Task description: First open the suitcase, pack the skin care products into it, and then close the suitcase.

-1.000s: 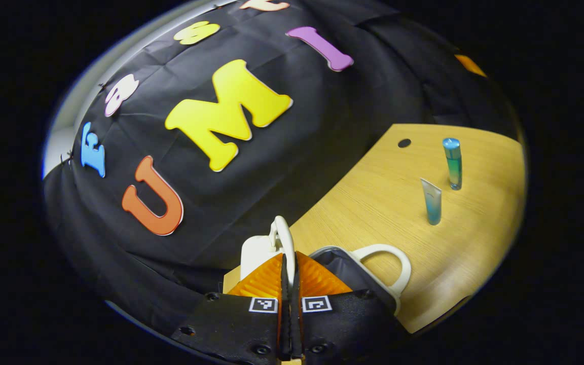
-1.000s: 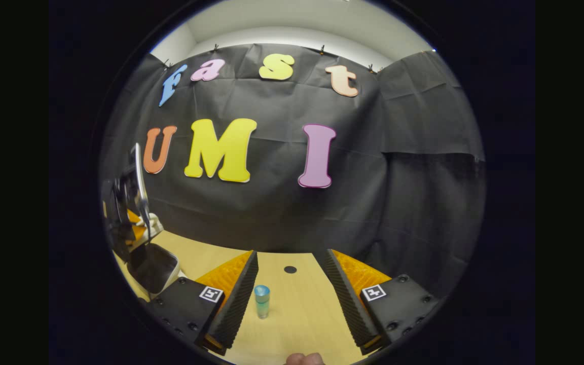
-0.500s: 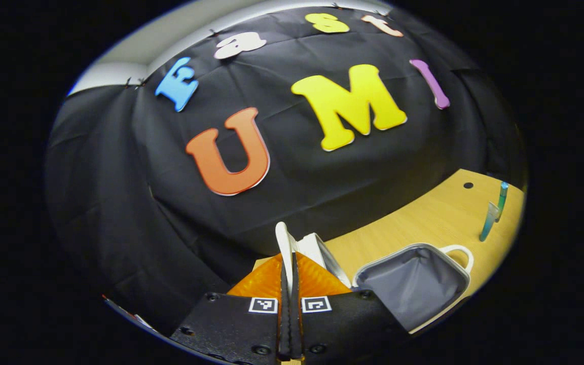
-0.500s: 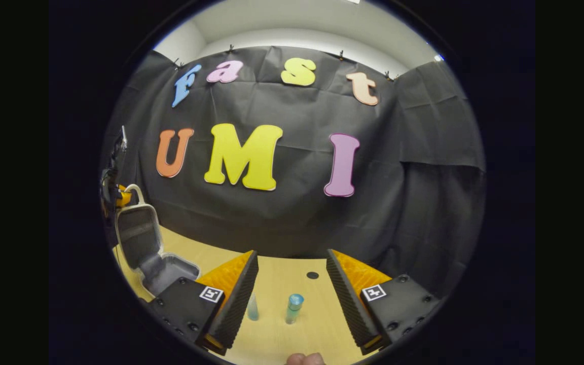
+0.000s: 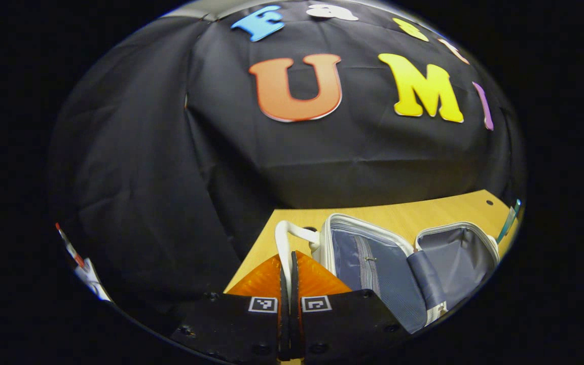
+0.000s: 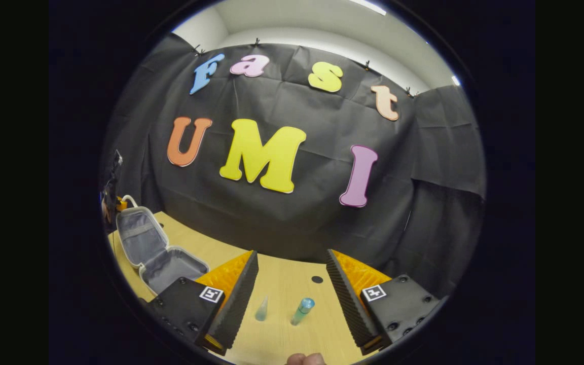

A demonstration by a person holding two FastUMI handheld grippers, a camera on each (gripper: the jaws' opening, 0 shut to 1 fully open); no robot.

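Wooden tabletop [image 6: 282,296]: the suitcase [image 5: 388,263] is laid open, its white handle [image 5: 284,241] pinched by the left gripper [image 5: 286,276]. Two tubes [image 6: 282,309] stand between the wide-spread fingers of the right gripper [image 6: 292,294]. If released abruptly, the lid may be dropped shut.

No legible text, brand or number. Square black-and-white coded markers sit on the left gripper [image 5: 290,263] and the right gripper [image 6: 292,276], one per finger.
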